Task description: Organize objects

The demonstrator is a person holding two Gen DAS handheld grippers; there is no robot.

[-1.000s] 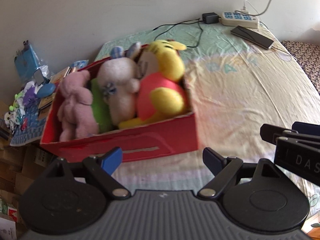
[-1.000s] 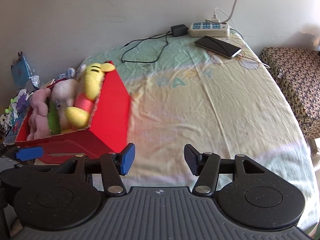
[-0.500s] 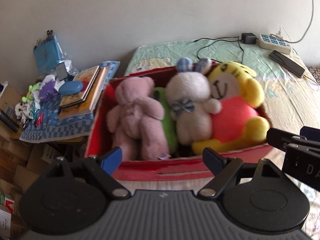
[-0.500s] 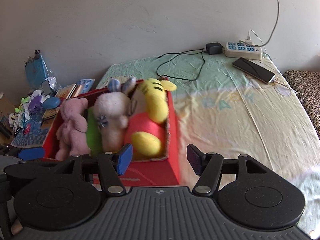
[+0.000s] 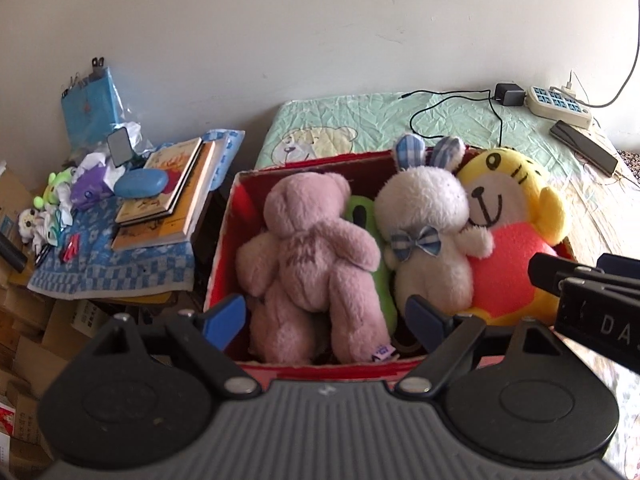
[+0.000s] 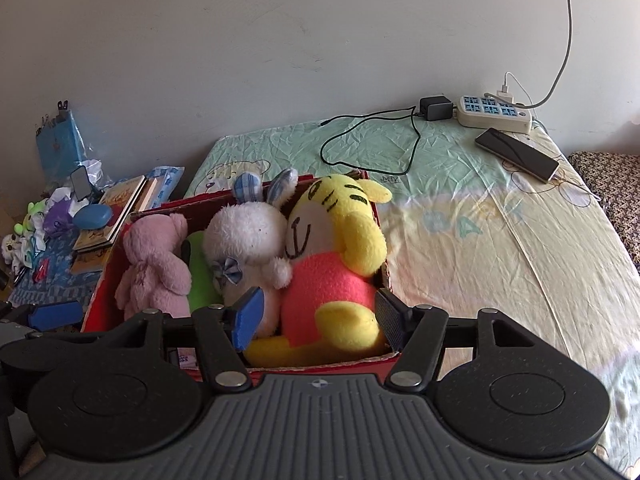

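A red box (image 5: 224,240) (image 6: 100,292) sits at the bed's left edge, packed with plush toys: a pink bear (image 5: 312,256) (image 6: 154,264), a green toy (image 5: 360,216) (image 6: 200,272), a white rabbit (image 5: 424,216) (image 6: 248,236) with a blue bow, and a yellow tiger (image 5: 512,220) (image 6: 336,256). My left gripper (image 5: 324,318) hangs open over the box's near side, with the bear's legs showing between its fingers. Over the tiger's lower body my right gripper (image 6: 318,316) is open too. Neither holds anything. The right gripper's side (image 5: 592,304) shows in the left wrist view.
A side table (image 5: 108,276) left of the bed carries books (image 5: 168,196), a blue case (image 5: 140,184) and small toys. On the bed's (image 6: 500,248) far end lie a power strip (image 6: 496,114), a charger with cable (image 6: 434,108) and a phone (image 6: 516,154). A patterned seat (image 6: 616,188) stands right.
Both wrist views have swung left and closer to the box; it now fills the middle under both grippers. The toys look unchanged and both grippers stay open.
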